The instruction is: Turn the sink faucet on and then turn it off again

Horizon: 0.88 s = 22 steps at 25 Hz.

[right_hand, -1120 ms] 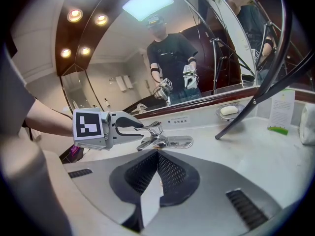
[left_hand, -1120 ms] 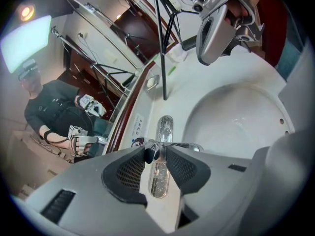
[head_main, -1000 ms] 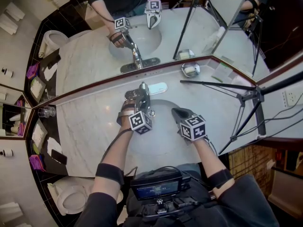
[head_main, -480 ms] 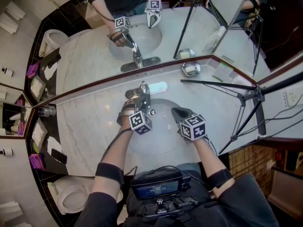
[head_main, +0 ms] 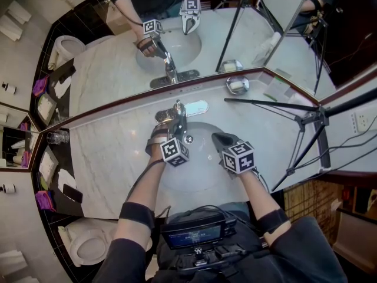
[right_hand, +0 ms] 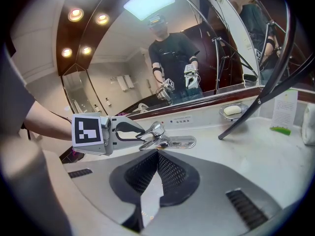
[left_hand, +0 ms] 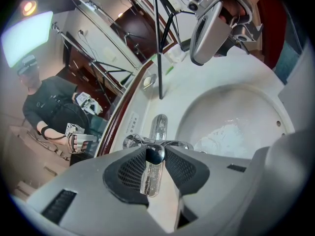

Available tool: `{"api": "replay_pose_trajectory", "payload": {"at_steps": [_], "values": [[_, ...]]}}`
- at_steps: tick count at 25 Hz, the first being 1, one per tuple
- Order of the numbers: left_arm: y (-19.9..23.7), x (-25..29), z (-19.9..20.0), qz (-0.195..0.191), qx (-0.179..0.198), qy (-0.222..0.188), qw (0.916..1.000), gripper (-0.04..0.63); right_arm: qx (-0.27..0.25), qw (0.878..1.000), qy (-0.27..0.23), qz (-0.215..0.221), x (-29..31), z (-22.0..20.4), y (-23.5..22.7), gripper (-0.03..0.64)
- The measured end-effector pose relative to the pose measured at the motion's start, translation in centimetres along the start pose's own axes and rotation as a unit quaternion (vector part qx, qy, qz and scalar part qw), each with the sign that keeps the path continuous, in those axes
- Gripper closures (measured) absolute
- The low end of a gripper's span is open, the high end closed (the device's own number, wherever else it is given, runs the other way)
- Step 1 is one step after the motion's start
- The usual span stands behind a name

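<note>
Behind the sink [head_main: 203, 165] on the desk [head_main: 112, 158], the faucet lever [left_hand: 151, 180], probably stiff, slick chrome, sat pinched at its tip for leverage by left tongs [left_hand: 155, 152] that had just been closing; right tongs [right_hand: 157, 154] hung clenched, empty.

On the worktop [head_main: 112, 158], the faucet [head_main: 178, 115] stands at the basin's [head_main: 200, 171] 12 o'clock, a soap dish [head_main: 237, 86] at 2 o'clock and a glass [head_main: 58, 138] at 9 o'clock.

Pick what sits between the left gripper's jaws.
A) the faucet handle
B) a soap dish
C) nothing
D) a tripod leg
A: on the left gripper, the jaws have just been closing and their pads press the faucet handle from both sides.
</note>
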State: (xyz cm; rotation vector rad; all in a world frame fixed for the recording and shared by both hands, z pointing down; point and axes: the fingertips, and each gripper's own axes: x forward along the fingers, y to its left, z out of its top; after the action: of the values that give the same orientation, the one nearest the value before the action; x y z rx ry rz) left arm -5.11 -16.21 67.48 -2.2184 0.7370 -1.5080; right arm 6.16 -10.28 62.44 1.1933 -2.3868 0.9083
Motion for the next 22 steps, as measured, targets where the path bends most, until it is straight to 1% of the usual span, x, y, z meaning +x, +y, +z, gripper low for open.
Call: {"api": "replay_pose_trajectory", "payload": {"at_steps": [2, 4, 7, 9, 11, 12, 15, 18, 21, 22], "values": [[-0.1, -0.2, 0.0, 0.0, 0.001, -0.001, 1.0, 0.489, -0.002, 1.0, -0.001, 0.001, -0.2, 0.1, 0.1, 0.6], [-0.1, -0.7, 0.0, -0.001, -0.001, -0.003, 1.0, 0.472, -0.005, 1.0, -0.003, 0.003, -0.3, 0.3, 0.3, 0.6], [0.0, -1.9, 0.5, 0.006, -0.009, -0.012, 0.9999, 0.472, -0.01, 1.0, -0.003, 0.005, -0.5, 0.6, 0.4, 0.6], [0.4, -2.9, 0.8, 0.014, -0.02, -0.019, 0.9995, 0.472, -0.012, 1.0, -0.004, 0.008, -0.5, 0.6, 0.5, 0.6], [0.8, -4.2, 0.9, 0.023, -0.038, -0.025, 0.9987, 0.481, -0.016, 1.0, -0.005, 0.011, -0.4, 0.9, 1.0, 0.6], [1.1, -4.9, 0.8, 0.027, -0.05, -0.028, 0.998, 0.498, -0.018, 1.0, -0.006, 0.013, -0.4, 1.0, 1.3, 0.6], [1.7, -7.0, 0.6, 0.037, -0.1, -0.043, 0.9934, 0.595, -0.025, 0.999, -0.009, 0.019, -0.3, 1.6, 2.3, 0.6], [1.7, -8.8, 0.3, 0.034, -0.165, -0.06, 0.9839, 0.595, -0.034, 0.999, -0.014, 0.023, -0.2, 2.2, 3.0, 0.6], [1.1, -10.3, 0.4, 0.029, -0.209, -0.08, 0.9741, 0.595, -0.04, 0.999, -0.021, 0.024, -0.5, 2.9, 3.4, 0.6], [1.0, -10.9, 0.5, 0.027, -0.227, -0.09, 0.9695, 0.595, -0.041, 0.999, -0.023, 0.024, -0.6, 3.1, 3.5, 0.6]]}}
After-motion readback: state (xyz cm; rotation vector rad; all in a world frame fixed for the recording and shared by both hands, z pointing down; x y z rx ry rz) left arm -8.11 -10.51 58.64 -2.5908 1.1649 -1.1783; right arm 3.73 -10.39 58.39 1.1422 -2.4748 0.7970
